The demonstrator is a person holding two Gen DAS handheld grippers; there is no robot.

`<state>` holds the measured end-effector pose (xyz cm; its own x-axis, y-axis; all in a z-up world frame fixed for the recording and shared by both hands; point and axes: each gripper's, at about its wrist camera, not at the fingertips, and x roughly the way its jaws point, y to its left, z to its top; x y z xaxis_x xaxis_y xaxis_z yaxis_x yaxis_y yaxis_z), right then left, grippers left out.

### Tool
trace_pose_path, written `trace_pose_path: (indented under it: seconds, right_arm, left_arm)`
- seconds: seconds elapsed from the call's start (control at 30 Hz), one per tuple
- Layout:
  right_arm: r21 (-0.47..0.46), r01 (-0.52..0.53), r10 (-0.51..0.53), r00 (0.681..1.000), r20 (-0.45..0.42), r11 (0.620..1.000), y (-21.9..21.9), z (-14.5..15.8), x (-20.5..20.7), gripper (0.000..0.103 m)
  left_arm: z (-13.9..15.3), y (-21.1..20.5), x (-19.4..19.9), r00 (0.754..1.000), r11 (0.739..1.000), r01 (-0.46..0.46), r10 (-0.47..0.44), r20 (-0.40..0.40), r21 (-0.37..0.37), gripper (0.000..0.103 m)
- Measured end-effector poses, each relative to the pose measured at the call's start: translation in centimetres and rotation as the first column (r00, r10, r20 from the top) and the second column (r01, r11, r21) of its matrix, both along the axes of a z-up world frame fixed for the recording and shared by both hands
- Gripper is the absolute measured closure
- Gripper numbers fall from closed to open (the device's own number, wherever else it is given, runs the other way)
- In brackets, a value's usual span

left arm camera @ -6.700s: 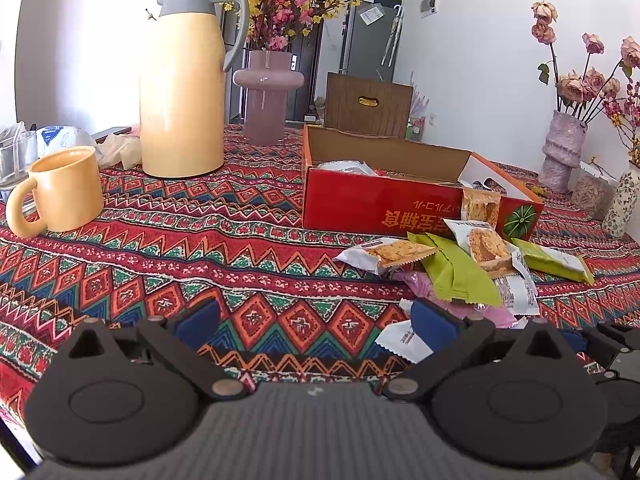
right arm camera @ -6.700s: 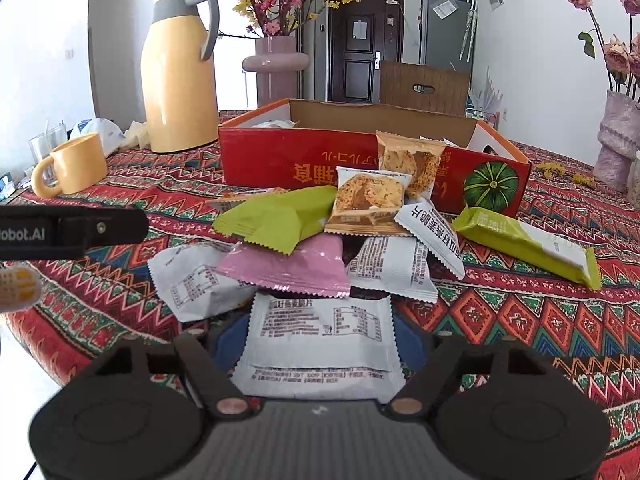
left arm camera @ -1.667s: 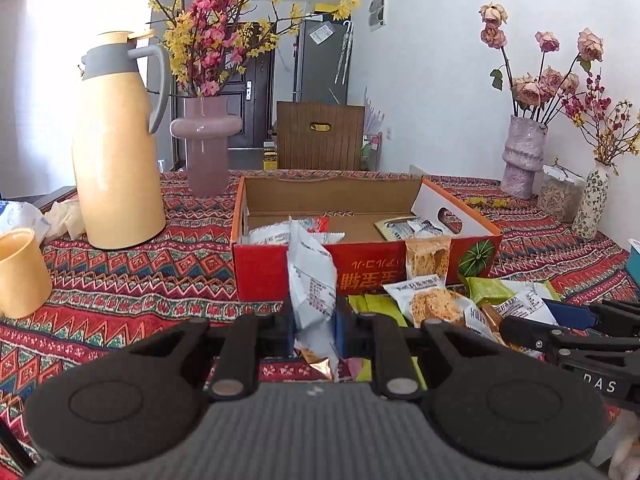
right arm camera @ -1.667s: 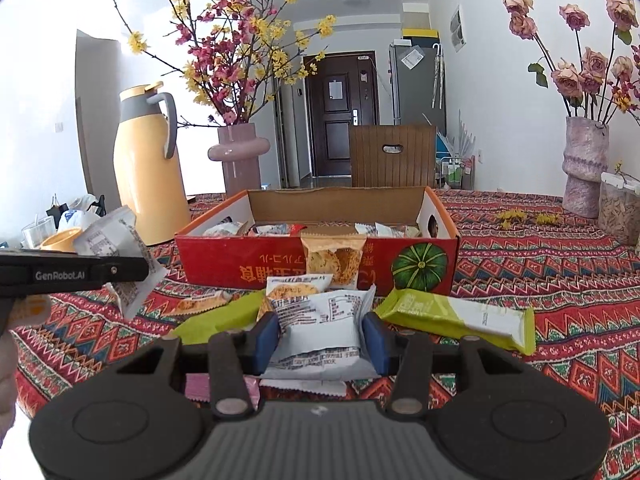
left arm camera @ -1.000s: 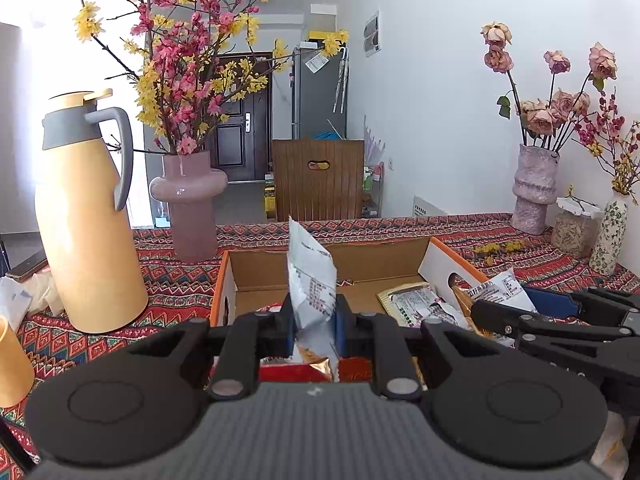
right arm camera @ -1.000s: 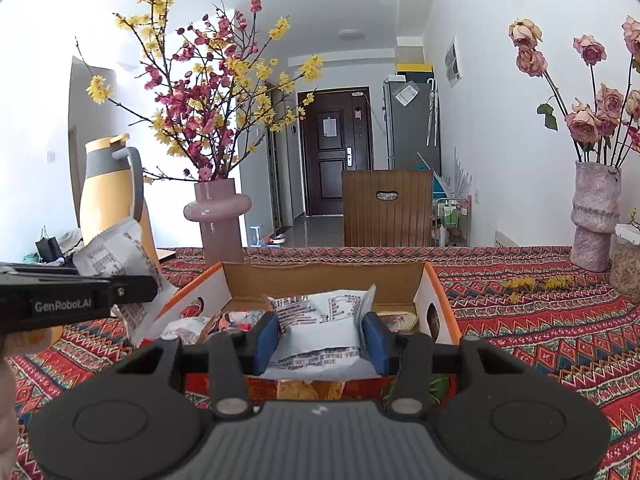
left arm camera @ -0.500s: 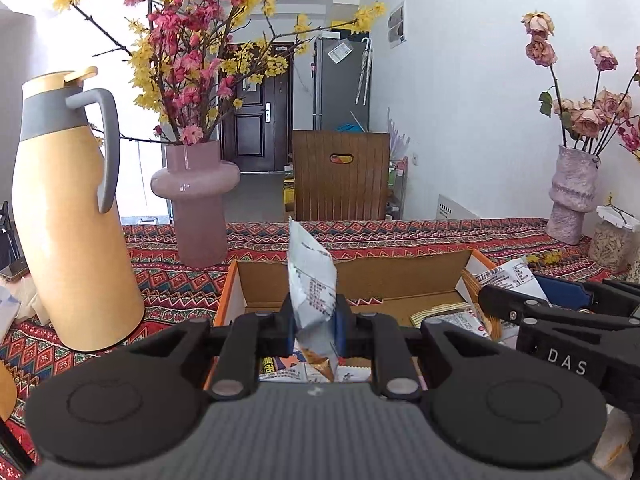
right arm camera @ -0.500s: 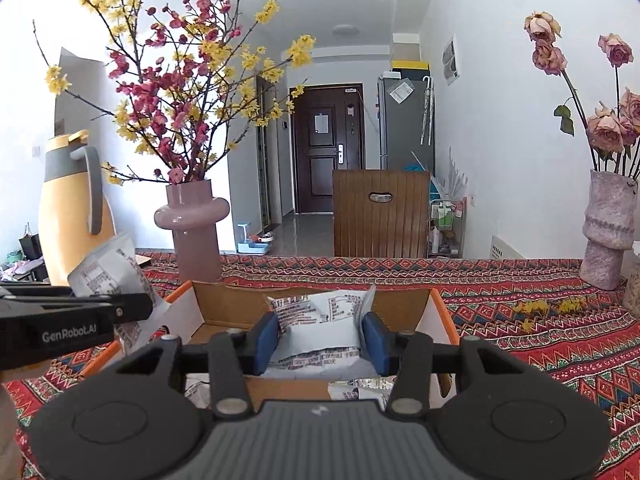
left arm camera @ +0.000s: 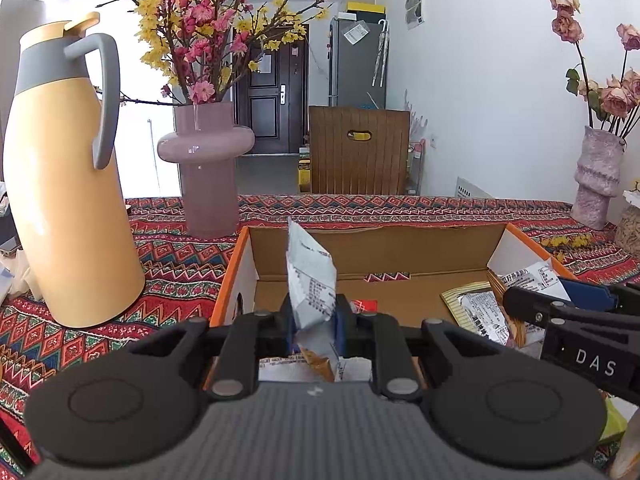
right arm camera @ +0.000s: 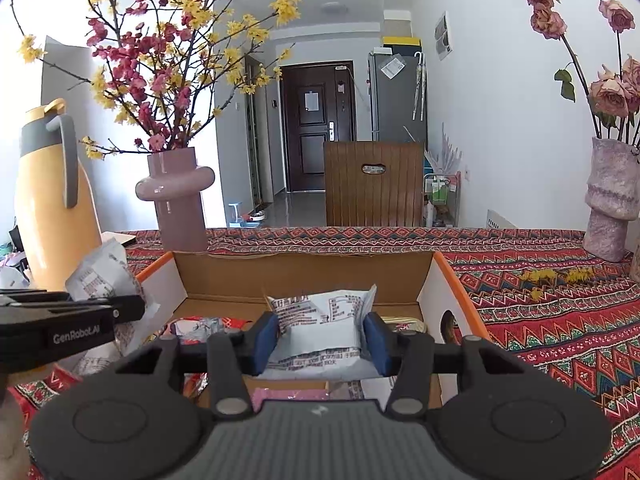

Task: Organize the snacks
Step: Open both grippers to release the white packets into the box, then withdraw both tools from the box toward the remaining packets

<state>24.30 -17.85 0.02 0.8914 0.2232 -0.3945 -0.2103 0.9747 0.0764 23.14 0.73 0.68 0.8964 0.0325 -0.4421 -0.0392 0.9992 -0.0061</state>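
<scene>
Nearby, yellow jug (left arm camera: 68, 184), mauve vase (left arm camera: 206, 168), left fingers (left arm camera: 290, 322) pinching snack packet (left arm camera: 312, 284), right fingers (right arm camera: 266, 336) opening around white packet (right arm camera: 324, 324) over box (right arm camera: 304, 268)

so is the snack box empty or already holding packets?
Already holding some. Inside the open cardboard box, a red packet and a tan packet lie on the floor; much of the brown floor is bare.

Beyond the jaws, white walls (right arm camera: 500, 100) enclose a bright room; a dark panelled door (right arm camera: 316, 128) closes the hallway straight ahead, a grey fridge (right arm camera: 396, 96) just right of it. A brown wooden chair back (right arm camera: 374, 182) stands behind the patterned tablecloth (right arm camera: 560, 320). Daylight floods in far left, glossy floor (right arm camera: 300, 208) reflecting it
</scene>
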Motion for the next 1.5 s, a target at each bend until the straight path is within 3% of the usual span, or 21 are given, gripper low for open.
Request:
trace_pose_path:
  seconds: [0.13,0.23,0.3,0.33,0.4,1.07,1.5]
  right_arm:
    - [0.025,0.019,-0.019,1.000,-0.004,0.999,-0.6,-0.1,-0.1,0.036]
    - [0.045,0.032,-0.032,0.999,0.007,0.998,-1.1,0.0,-0.3,0.016]
    - [0.058,0.036,-0.037,0.999,0.016,0.998,-1.3,0.0,-0.5,0.006]
    - [0.063,0.040,-0.041,0.999,0.022,0.997,-1.4,0.1,-0.6,0.001]
    - [0.070,0.045,-0.047,0.998,0.031,0.997,-1.6,0.1,-0.8,0.000]
    - [0.060,0.072,-0.076,0.995,0.067,0.996,-1.8,1.0,-1.4,0.000]
    - [0.018,0.071,-0.073,0.990,0.118,0.997,-2.5,3.1,-4.9,0.000]
  left_arm:
    - [0.2,0.3,-0.4,1.000,1.000,-0.010,0.011,0.019,-0.016,0.070]
    - [0.4,0.6,-0.8,0.999,0.999,-0.022,0.023,0.040,-0.027,0.050]
    - [0.6,0.6,-1.1,0.998,0.999,-0.030,0.032,0.058,-0.029,0.023]
    - [0.7,0.6,-1.4,0.997,0.999,-0.037,0.039,0.073,-0.029,0.016]
    - [0.9,0.5,-1.8,0.993,0.998,-0.054,0.055,0.100,-0.021,0.000]
    - [1.8,0.6,-2.1,0.991,0.995,-0.085,0.089,0.100,-0.043,0.000]
    - [4.2,0.4,-5.5,0.993,0.998,-0.038,0.044,0.107,-0.056,0.000]
